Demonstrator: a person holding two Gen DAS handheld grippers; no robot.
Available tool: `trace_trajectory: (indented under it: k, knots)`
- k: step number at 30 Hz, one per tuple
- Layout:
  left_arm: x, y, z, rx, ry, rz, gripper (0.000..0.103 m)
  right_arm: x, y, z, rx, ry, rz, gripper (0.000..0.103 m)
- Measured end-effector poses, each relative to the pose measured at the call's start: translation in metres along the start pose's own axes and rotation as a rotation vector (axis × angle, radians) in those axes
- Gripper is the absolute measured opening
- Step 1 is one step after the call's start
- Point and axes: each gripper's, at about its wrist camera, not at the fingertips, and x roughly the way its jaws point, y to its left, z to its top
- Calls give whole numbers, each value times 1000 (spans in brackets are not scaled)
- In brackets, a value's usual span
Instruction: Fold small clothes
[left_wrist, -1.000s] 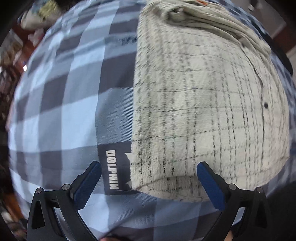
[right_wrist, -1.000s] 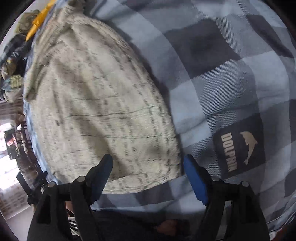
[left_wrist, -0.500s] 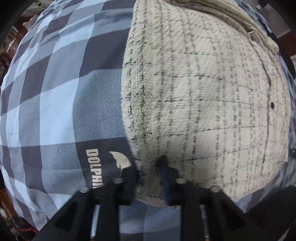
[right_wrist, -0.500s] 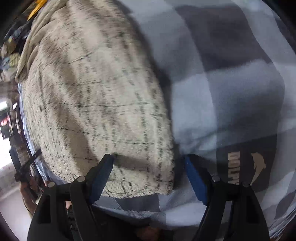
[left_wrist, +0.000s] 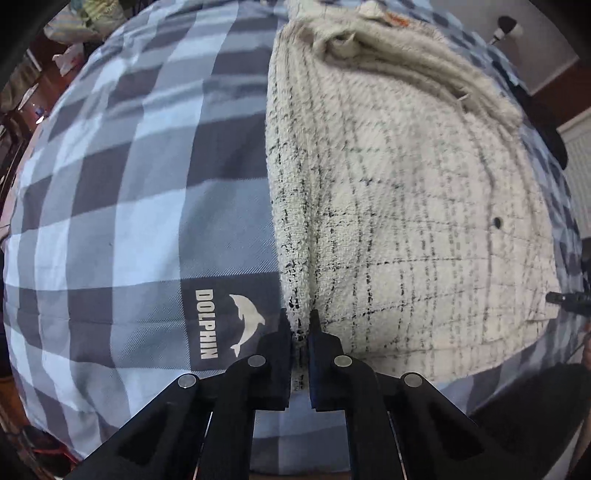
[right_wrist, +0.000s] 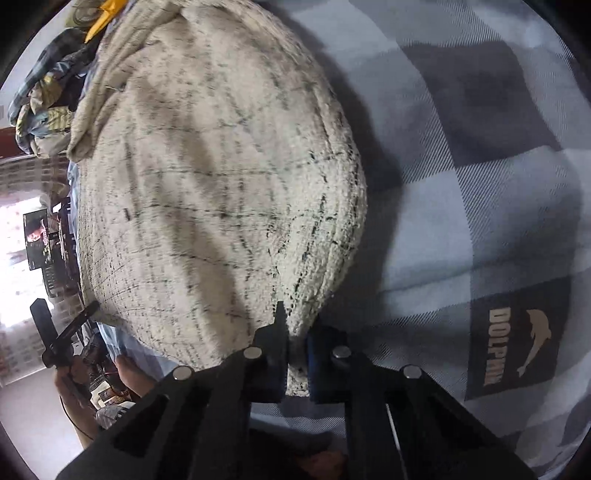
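Note:
A cream fuzzy garment with thin black check lines (left_wrist: 399, 206) lies flat on a blue and grey checked bedsheet (left_wrist: 140, 192). My left gripper (left_wrist: 300, 325) is shut on the garment's near left corner, pinching a fold of its edge. In the right wrist view the same garment (right_wrist: 207, 192) fills the left half, and my right gripper (right_wrist: 295, 332) is shut on its near right corner. The garment's far end is bunched into folds (left_wrist: 388, 55).
The sheet carries a dark "DOLPHIN" label patch (left_wrist: 225, 325), which also shows in the right wrist view (right_wrist: 513, 339). A pile of other clothes (right_wrist: 40, 99) lies beyond the garment's far end. The bed's near edge and floor (right_wrist: 40, 424) lie at the lower left.
Both grippers were open a second ago, straddling the garment's near corners. The left one shut first, then the right. Both now pinch the near edge and have bunched it slightly.

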Motion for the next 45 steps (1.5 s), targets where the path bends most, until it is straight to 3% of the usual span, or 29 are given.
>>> trace_trajectory:
  k: [5,10,13,16,19,28,33,34,36,37,41,45]
  knots:
    - [-34,5,-4,-39,-66,-67,6,-28,19,-16,-42,-93,89,4]
    - [-55,15,-13,-56,-116,-35,6,-69,42,-30,-96,-184,247,4]
    - [-60,5,-16,-53,-116,-54,0,-86,55,-39,-129,-221,285,3]
    - [-54,3,-15,-23,-100,-15,0,-96,66,-43,-175,-249,282,3]
    - [-45,7,-13,-16,-96,54,0,-90,60,-37,-178,-260,222,3]
    - [33,11,13,-86,108,51,1,-62,53,-31,-86,-212,232,3]
    - [55,16,19,-115,115,38,1,-58,48,-43,-50,-248,252,3]
    - [56,16,18,-111,114,23,5,-60,48,-45,-47,-259,252,4]
    - [59,18,17,-110,116,7,36,-70,48,-50,-48,-296,245,4]
    - [59,20,16,-115,109,6,96,-76,49,-52,-57,-327,239,4]
    - [51,26,11,-160,44,-12,101,-72,57,-56,-77,-349,123,4]
    - [55,28,10,-155,31,-11,99,-70,57,-54,-86,-340,97,4]
